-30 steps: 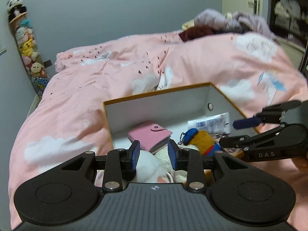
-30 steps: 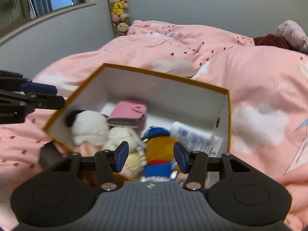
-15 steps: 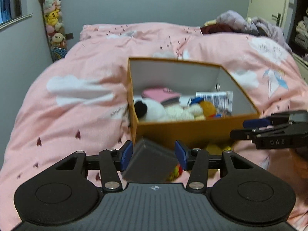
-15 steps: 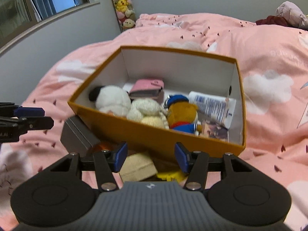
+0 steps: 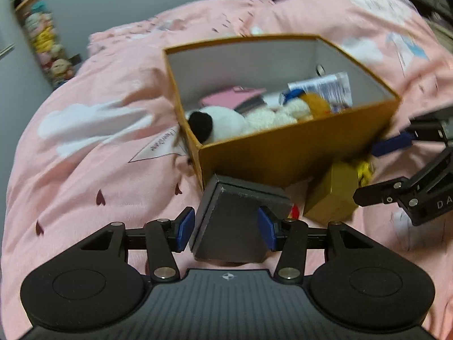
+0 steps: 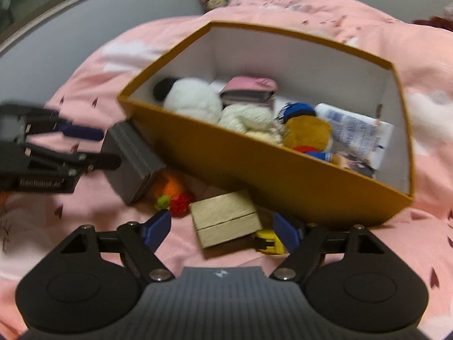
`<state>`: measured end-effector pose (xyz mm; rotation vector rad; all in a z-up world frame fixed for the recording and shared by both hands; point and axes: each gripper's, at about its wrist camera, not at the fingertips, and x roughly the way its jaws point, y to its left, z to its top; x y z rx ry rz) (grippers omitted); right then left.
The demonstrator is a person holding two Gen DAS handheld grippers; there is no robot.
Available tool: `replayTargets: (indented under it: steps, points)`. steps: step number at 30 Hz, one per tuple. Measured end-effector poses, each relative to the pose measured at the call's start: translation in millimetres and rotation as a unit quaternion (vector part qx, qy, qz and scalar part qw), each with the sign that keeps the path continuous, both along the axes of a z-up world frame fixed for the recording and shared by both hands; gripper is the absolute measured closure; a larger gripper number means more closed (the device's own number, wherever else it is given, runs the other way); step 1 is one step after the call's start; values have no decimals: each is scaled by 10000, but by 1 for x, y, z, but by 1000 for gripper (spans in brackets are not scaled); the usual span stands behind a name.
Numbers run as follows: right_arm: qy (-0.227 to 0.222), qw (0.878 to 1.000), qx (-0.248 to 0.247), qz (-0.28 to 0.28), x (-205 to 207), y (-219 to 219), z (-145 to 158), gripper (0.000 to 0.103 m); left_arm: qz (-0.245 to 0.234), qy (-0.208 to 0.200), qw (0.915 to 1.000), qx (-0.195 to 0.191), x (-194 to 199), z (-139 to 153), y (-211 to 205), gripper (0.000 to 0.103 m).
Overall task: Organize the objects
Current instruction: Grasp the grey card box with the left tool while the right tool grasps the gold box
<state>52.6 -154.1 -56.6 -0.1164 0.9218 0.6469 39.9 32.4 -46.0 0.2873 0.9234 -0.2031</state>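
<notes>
We read "DA" on the right gripper (image 5: 396, 170) in the left wrist view, and blurred lettering on the left gripper (image 6: 110, 148) that we cannot make out for certain. The tube (image 6: 358, 134) in the box carries print too small to read.

The orange box (image 6: 254, 167), white inside, sits tilted on the pink bed cover (image 5: 85, 170). It holds a white plush (image 6: 192, 99), a pink wallet (image 6: 250, 90) and a yellow-and-blue toy (image 6: 307, 133).

Our left fingers (image 5: 185, 228), half open, straddle a dark grey case (image 5: 235, 223) just before the box; whether they press it we cannot tell. Our right fingers (image 6: 157, 228) have just been opening and stand wide around a gold box (image 6: 226, 218), not touching it.
</notes>
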Motion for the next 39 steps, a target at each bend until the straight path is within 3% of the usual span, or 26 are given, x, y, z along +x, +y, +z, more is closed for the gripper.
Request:
replayTargets:
  steps: [4,11,16,19,21,26,34,39]
  points:
    - [42,9996,-198,217,6,11,-9,22,-568,247,9980,155,8,-1,5,43]
    - [97,9982,-335,484,17,22,-23,23,-945,853,9899,-627,36,-9,29,36]
    - [269,9984,-295,395,25,21,-35,25,-982,1170,9841,-909,51,-23,33,33]
    - [369,9986,-231,292,28,17,-41,28,-971,1131,9846,-918,48,-23,29,38]
    - [397,9988,-179,206,28,14,-43,34,-899,1065,9865,-859,43,-21,25,40]
    - [330,9992,-77,224,24,12,-38,34,-666,954,9884,-975,29,-14,24,54]
    - [165,9995,-109,228,17,12,-34,37,11,754,9891,-1265,13,-12,22,60]
    - [-24,9996,-22,295,7,9,-20,38,372,484,9870,-1487,1,4,20,65]
